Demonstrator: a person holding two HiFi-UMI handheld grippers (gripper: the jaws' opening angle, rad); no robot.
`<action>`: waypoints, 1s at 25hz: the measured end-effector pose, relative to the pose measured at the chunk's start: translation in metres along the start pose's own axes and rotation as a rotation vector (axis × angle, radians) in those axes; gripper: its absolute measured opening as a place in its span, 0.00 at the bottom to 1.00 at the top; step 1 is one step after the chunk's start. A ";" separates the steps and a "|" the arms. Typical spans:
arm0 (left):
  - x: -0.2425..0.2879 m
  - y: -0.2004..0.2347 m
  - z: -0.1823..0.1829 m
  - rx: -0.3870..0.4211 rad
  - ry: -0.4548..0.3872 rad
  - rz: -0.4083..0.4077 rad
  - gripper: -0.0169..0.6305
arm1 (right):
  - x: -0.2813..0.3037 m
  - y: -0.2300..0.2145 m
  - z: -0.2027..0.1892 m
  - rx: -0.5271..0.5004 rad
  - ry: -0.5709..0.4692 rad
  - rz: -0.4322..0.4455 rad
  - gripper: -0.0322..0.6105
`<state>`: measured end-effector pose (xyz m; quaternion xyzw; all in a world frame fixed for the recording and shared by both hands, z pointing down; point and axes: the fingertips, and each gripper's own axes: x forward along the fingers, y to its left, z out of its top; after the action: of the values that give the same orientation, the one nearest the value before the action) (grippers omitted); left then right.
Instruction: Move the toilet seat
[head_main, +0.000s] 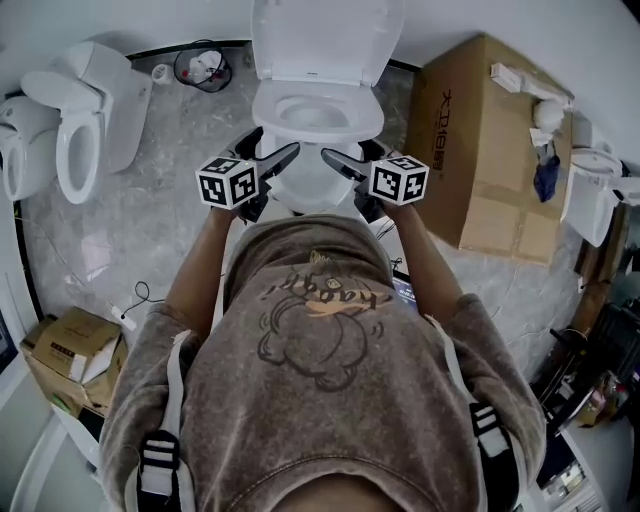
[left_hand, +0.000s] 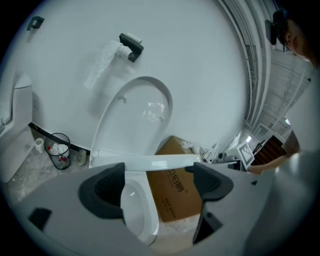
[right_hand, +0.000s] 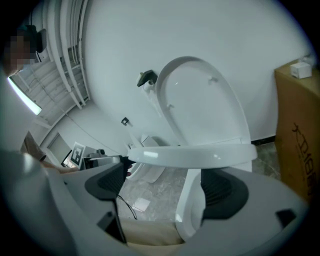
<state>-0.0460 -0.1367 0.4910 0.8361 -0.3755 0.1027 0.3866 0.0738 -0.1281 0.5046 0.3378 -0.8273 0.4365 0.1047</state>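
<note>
The white toilet (head_main: 300, 185) stands against the wall with its lid (head_main: 320, 40) upright. Its seat (head_main: 372, 118) lies over the bowl. My left gripper (head_main: 268, 172) and right gripper (head_main: 350, 175) flank the bowl's front rim, fingers angled inward. In the left gripper view the seat (left_hand: 150, 162) runs edge-on as a white band across the tops of my wide-open left gripper's (left_hand: 157, 187) pads, with the bowl (left_hand: 137, 212) below. The right gripper view shows the same: the seat (right_hand: 200, 155) crosses above my open right gripper (right_hand: 167, 187). Whether the seat rests on the fingers is unclear.
A big cardboard box (head_main: 490, 140) stands close on the toilet's right. A second toilet (head_main: 85, 130) sits at the left, with a wire wastebasket (head_main: 200, 68) by the wall. A small open carton (head_main: 70, 350) and a cable lie on the marble floor at the lower left.
</note>
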 end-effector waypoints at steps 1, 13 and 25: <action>0.001 0.000 0.002 0.000 -0.005 0.002 0.68 | 0.009 0.006 0.001 -0.020 0.014 0.000 0.79; 0.009 0.003 0.038 -0.031 -0.049 -0.036 0.68 | 0.016 0.003 0.045 0.010 -0.089 -0.027 0.77; 0.023 0.010 0.074 0.012 -0.065 -0.050 0.68 | 0.026 -0.004 0.087 -0.004 -0.137 -0.037 0.75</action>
<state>-0.0453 -0.2071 0.4569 0.8504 -0.3663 0.0682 0.3715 0.0678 -0.2108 0.4671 0.3820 -0.8269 0.4088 0.0565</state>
